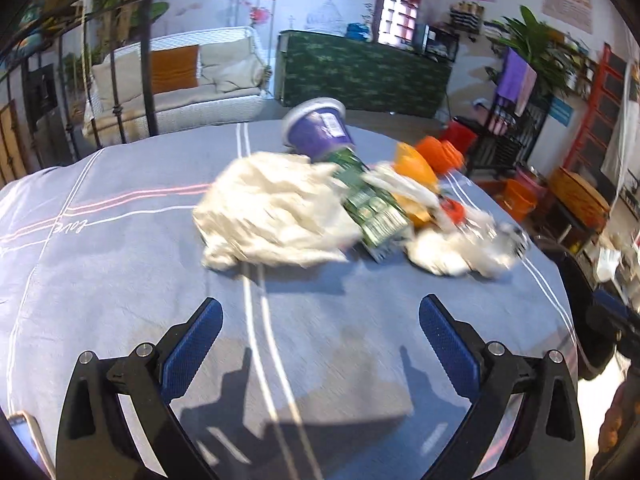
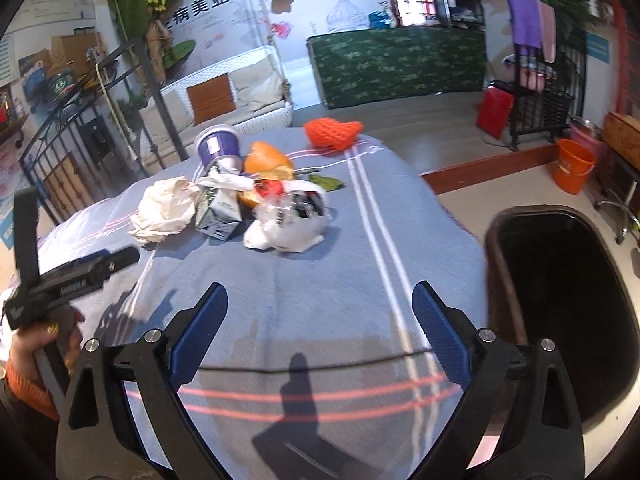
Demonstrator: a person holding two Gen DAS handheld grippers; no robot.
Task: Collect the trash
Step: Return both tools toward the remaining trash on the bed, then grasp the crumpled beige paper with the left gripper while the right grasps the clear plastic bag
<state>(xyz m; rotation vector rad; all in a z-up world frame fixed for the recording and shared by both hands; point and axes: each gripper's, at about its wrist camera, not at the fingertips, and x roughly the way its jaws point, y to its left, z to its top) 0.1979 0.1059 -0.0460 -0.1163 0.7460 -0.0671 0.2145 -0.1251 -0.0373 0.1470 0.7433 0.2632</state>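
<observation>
A pile of trash lies on the blue tablecloth [image 1: 120, 280]: a crumpled white paper [image 1: 272, 216] [image 2: 164, 208], a green-printed carton [image 1: 368, 208] [image 2: 220, 212], a purple cup [image 1: 316, 128] [image 2: 218, 146] on its side, orange peel [image 1: 412, 164] [image 2: 266, 164], a clear plastic wrapper with white paper [image 1: 464, 244] [image 2: 288, 220], an orange foam net [image 1: 440, 152] [image 2: 332, 130] and green leaves [image 2: 326, 182]. My left gripper [image 1: 320, 330] is open and empty, short of the white paper. My right gripper [image 2: 320, 320] is open and empty, nearer than the pile.
A dark bin [image 2: 560, 300] stands open at the table's right edge. The left tool and the hand holding it [image 2: 60, 280] show at the left of the right wrist view. An orange bucket [image 2: 572, 168] stands on the floor beyond.
</observation>
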